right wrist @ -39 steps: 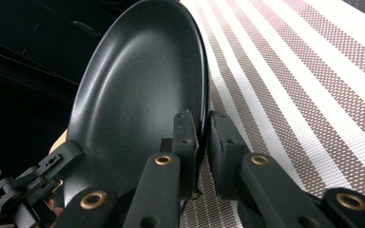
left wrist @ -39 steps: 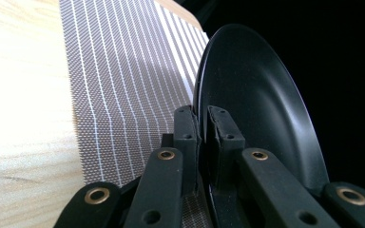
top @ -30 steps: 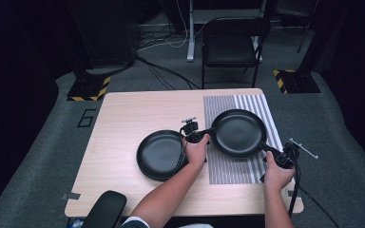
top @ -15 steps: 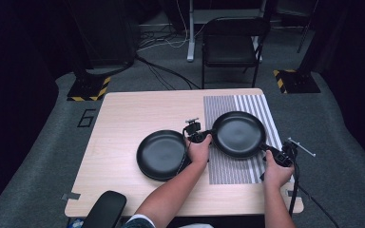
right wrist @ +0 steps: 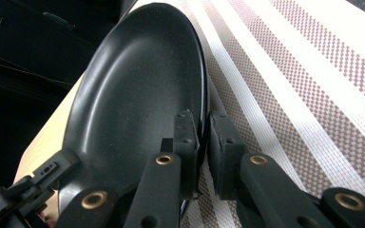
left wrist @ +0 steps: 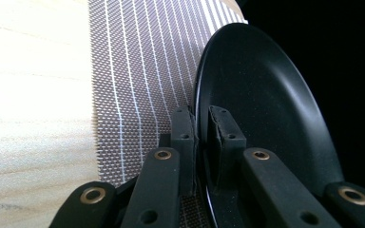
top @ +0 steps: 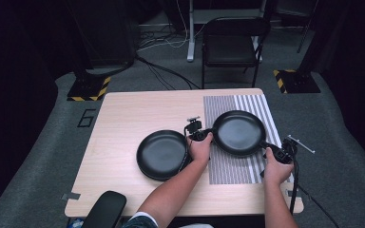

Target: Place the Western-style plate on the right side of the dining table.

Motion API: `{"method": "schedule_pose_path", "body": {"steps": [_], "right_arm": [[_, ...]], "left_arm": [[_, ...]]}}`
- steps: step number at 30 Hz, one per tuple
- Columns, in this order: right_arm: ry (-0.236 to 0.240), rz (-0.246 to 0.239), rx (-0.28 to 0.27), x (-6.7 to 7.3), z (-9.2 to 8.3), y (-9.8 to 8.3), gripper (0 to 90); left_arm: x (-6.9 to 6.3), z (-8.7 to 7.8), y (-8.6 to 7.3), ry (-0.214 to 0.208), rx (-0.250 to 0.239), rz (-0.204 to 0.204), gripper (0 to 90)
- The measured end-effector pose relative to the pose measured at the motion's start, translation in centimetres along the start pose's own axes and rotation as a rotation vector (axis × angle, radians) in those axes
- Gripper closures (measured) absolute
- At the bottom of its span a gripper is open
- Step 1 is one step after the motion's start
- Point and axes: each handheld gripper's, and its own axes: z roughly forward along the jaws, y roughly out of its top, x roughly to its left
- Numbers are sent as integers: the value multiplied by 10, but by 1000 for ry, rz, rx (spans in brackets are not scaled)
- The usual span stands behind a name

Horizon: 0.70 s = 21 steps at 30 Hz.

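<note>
Nothing has shifted since a second ago: left gripper (top: 204, 135) and right gripper (top: 272, 148) have fingers clamped on opposite rims of the black plate (top: 238, 133), balancing it over the striped mat (top: 247, 102) near the bench's right edge.

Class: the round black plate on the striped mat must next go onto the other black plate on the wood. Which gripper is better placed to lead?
Probably left: the left gripper, gripping the round black plate, sits beside the other black plate; the right gripper holds the far rim.

Black plate (top: 238, 132); second black plate (top: 161, 154); grey-white striped mat (top: 256, 105); pale wood table (top: 138, 109).
</note>
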Motion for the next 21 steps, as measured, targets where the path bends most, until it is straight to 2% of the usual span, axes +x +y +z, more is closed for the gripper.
{"method": "schedule_pose_path", "body": {"steps": [2,16,21], "right_arm": [[-3,-12,-1,1,1,2,825],[-18,3,15,-1,9,3,824],[-28,7,27,-3,12,2,823]], "left_arm": [[0,1,1,-2,1,-2,817],[2,5,2,21,7,-3,818],[3,6,3,37,30,14,816]]}}
